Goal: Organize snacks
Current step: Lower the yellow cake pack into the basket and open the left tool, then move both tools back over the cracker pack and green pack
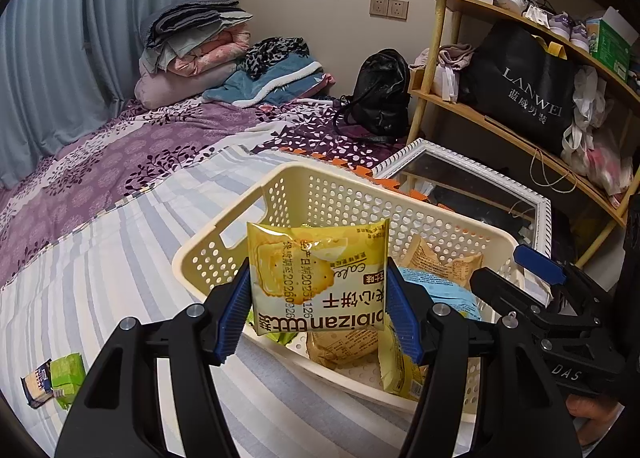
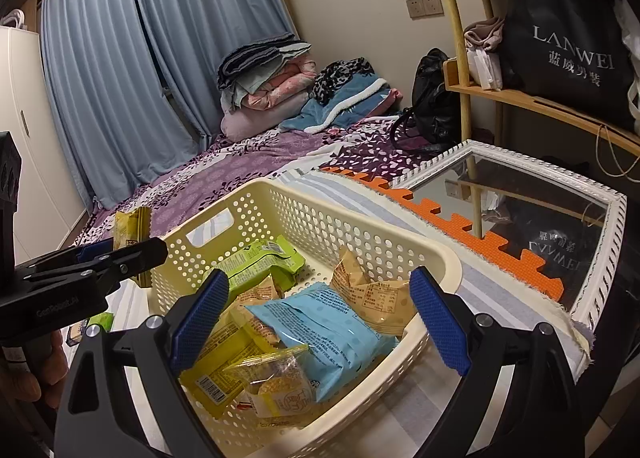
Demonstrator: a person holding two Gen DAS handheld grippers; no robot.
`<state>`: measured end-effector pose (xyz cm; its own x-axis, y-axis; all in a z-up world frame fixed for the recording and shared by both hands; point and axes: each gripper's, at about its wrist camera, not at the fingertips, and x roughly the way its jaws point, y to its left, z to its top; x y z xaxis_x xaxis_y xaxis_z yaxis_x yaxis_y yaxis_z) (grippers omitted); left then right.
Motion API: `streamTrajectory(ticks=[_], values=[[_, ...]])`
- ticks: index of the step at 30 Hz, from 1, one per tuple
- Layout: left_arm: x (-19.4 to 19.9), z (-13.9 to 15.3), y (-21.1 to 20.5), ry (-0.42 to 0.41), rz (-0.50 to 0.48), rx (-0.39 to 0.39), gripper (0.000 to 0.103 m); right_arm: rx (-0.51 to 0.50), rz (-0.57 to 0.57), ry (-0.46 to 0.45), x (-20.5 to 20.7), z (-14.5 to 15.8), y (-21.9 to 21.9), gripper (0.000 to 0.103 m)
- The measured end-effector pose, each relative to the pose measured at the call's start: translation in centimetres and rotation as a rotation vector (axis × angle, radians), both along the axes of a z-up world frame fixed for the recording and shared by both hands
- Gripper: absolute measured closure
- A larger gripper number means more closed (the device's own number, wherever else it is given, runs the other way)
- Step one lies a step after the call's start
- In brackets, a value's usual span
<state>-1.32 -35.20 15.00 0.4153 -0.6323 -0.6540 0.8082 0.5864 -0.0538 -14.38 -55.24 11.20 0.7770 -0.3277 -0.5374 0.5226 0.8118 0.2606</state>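
My left gripper [image 1: 318,300] is shut on a yellow biscuit packet [image 1: 318,278] and holds it upright over the near rim of a cream perforated basket [image 1: 340,186]. The basket [image 2: 360,226] holds several snack packets, among them a blue packet [image 2: 324,322], a green one [image 2: 260,262] and a clear-wrapped biscuit [image 2: 276,386]. My right gripper [image 2: 320,314] is open and empty above the basket's near side. The left gripper with the yellow packet [image 2: 128,230] shows at the left of the right wrist view. The right gripper [image 1: 532,278] shows at the basket's right edge.
The basket sits on a bed with a striped grey sheet [image 1: 120,258]. A green snack and a small dark packet [image 1: 52,378] lie on the sheet at the left. A white-framed mirror [image 2: 540,210] and orange foam mat [image 2: 460,226] lie at the right. Wooden shelves [image 1: 520,122] stand behind.
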Motion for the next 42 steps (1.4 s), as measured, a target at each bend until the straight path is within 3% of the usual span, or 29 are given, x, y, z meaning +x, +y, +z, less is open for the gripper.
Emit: streamTrajectory(ticks=[4,7,8,15,17,42], values=[[-0.2,0.0,-0.1,-0.001,-0.002,-0.001,0.036,0.001,0.003,0.003,-0.1,-0.1,0.1,0.012],[-0.2,0.2,-0.2,-0.012,0.007,-0.001,0.013,0.0,0.002,0.003,-0.2,-0.1,0.1,0.012],[-0.2,0.3,-0.1,-0.017,0.011,-0.006,0.011,0.0,0.001,0.003,-0.2,-0.1,0.1,0.012],[0.1,0.3,0.4,-0.013,0.028,-0.003,0.011,-0.004,0.001,0.003,-0.3,0.0,0.4,0.012],[0.1,0.4,0.5,-0.018,0.035,-0.002,0.005,-0.008,0.005,0.002,-0.3,0.2,0.6,0.012],[0.5,1.4,3.3,-0.031,0.093,-0.008,0.003,-0.048,0.018,-0.002,0.0,1.7,2.2,0.005]])
